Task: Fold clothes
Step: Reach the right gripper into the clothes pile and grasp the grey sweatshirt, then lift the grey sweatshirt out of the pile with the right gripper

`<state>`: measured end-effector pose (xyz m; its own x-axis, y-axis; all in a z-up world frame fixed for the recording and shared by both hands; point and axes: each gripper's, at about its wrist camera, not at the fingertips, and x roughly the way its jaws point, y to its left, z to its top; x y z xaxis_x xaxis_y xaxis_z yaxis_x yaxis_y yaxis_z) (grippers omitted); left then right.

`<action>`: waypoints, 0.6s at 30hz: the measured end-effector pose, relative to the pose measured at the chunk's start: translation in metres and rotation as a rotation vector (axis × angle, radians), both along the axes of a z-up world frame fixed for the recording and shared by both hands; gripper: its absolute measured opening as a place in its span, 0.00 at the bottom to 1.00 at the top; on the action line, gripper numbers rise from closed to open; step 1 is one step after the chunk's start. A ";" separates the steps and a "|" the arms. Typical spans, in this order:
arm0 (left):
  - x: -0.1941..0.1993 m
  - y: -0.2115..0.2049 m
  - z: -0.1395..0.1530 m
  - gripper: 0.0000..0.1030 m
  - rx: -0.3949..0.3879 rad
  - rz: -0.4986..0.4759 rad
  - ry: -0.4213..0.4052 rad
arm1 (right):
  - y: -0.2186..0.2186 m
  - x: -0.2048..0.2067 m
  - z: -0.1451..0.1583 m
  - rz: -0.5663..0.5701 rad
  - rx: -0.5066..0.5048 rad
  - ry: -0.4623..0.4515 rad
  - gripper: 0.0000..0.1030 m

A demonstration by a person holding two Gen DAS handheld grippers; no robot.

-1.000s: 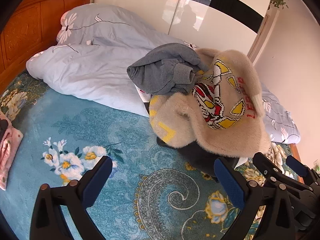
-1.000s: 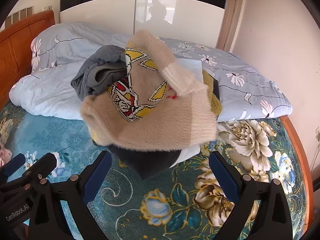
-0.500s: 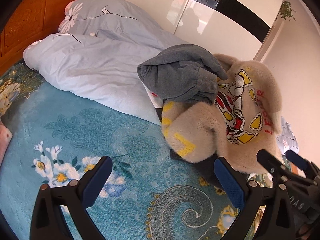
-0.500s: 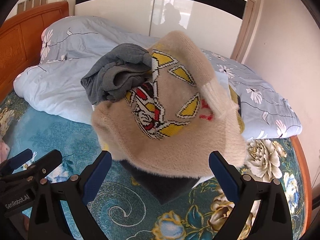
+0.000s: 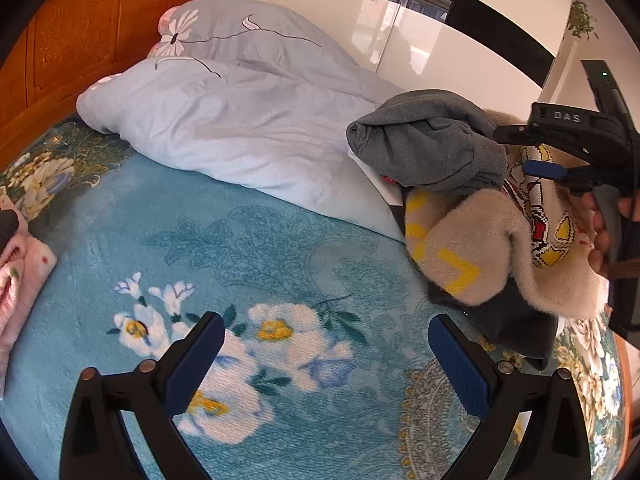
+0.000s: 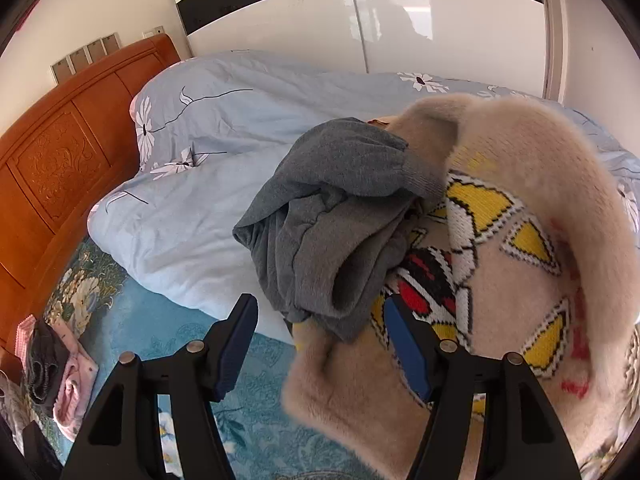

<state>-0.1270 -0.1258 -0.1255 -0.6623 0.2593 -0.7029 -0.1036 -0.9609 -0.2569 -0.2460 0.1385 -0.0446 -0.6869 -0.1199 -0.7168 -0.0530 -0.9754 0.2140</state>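
Note:
A pile of clothes lies on the bed: a grey sweatshirt on top of a fuzzy beige sweater with a yellow, red and white knit pattern, and a dark garment beneath. My left gripper is open and empty above the blue floral blanket, left of the pile. My right gripper is open, its fingers straddling the lower edge of the grey sweatshirt where it meets the beige sweater. The right gripper also shows in the left wrist view over the pile.
A light blue quilt is bunched behind the pile. An orange wooden headboard stands at the left. Pink and dark folded garments lie near the headboard. The blue floral blanket spreads in front. White glossy wardrobe doors stand behind.
My right gripper has moved forward to the pile and narrowed, its fingers now at the grey sweatshirt's edge. My left gripper has swung left, away from the pile.

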 end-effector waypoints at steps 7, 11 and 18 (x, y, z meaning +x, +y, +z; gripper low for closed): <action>0.006 -0.007 -0.004 1.00 0.006 -0.029 0.019 | -0.012 -0.041 -0.025 0.007 -0.001 -0.063 0.33; 0.013 -0.012 -0.009 1.00 0.022 -0.016 -0.018 | -0.024 -0.063 -0.037 -0.010 -0.001 -0.141 0.28; 0.041 -0.036 0.007 1.00 0.014 -0.001 -0.019 | -0.015 -0.042 0.032 0.011 -0.391 0.033 0.07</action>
